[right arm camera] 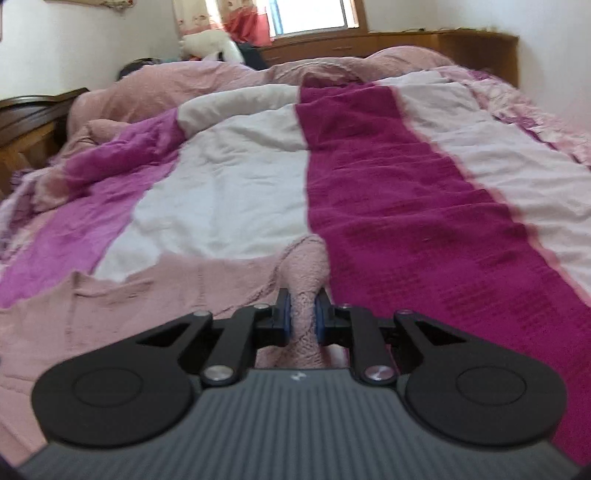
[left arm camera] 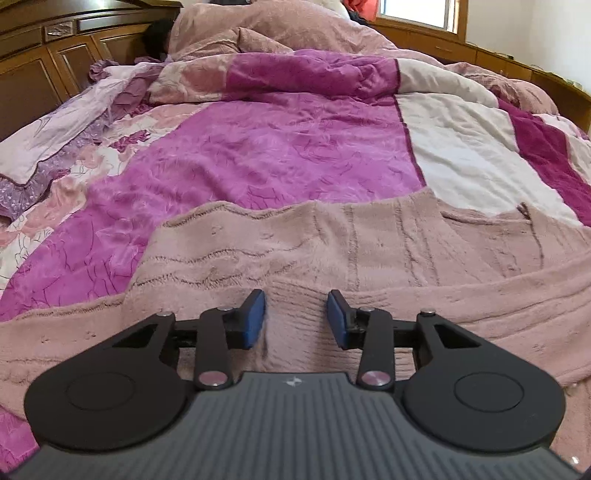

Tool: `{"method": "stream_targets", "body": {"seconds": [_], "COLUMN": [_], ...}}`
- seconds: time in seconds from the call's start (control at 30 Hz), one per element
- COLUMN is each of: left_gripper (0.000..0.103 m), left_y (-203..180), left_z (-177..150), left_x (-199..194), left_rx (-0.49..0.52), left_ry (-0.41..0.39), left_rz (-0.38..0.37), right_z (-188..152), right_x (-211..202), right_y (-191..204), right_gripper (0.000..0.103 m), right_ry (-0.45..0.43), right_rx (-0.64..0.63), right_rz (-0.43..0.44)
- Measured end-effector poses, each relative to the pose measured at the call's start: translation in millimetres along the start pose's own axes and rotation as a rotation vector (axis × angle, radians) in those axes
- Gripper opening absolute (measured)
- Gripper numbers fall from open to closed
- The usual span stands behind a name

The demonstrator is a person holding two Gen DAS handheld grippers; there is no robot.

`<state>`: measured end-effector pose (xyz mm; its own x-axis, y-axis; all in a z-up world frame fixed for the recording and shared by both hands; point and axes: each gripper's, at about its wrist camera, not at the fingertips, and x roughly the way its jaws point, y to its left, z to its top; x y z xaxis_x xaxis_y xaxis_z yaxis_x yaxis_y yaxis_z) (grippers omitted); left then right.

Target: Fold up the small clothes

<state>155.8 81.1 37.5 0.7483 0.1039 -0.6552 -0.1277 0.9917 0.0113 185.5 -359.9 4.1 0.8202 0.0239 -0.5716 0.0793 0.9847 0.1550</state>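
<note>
A pale pink fleece garment (left arm camera: 332,251) lies spread flat on the bed's purple and white quilt (left arm camera: 280,147). My left gripper (left arm camera: 295,319) is open, its blue pads just above the garment's near middle, with nothing between them. In the right wrist view the same pink garment (right arm camera: 147,295) lies to the left. My right gripper (right arm camera: 303,315) is shut on a bunched fold of the garment (right arm camera: 306,258), which rises in a ridge ahead of the fingers. The view is slightly blurred.
A rumpled pink blanket (left arm camera: 280,33) is heaped at the head of the bed. A wooden cabinet (left arm camera: 44,66) stands left, and a wooden ledge (right arm camera: 406,44) runs under the window. A magenta stripe of quilt (right arm camera: 406,206) lies right of my right gripper.
</note>
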Motion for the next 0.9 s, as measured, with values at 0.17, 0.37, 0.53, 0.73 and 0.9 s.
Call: {"method": "stream_targets", "body": {"seconds": [0.17, 0.37, 0.53, 0.73, 0.9], "left_gripper": [0.046, 0.047, 0.047, 0.054, 0.061], "left_y": [-5.1, -1.9, 4.8, 13.0, 26.4], "left_z": [-4.3, 0.3, 4.4, 5.1, 2.0], "left_x": [9.7, 3.7, -14.9, -47.2, -77.4], "left_rx": [0.026, -0.003, -0.040, -0.055, -0.081], "left_ry": [-0.006, 0.017, 0.029, 0.016, 0.007], "left_rz": [0.029, 0.028, 0.039, 0.062, 0.081], "right_z": [-9.2, -1.7, -0.1, 0.2, -3.5], "right_x": [10.8, 0.2, -24.4, -64.0, -95.7], "right_y": [5.1, -2.4, -6.7, -0.2, 12.9], "right_gripper": [0.020, 0.050, 0.059, 0.059, 0.060], "right_ry": [0.011, 0.028, 0.015, 0.000, -0.002], "right_rx": [-0.061, 0.000, 0.049, 0.082, 0.076], "right_rz": [-0.044, -0.057, -0.020, 0.051, 0.112]}}
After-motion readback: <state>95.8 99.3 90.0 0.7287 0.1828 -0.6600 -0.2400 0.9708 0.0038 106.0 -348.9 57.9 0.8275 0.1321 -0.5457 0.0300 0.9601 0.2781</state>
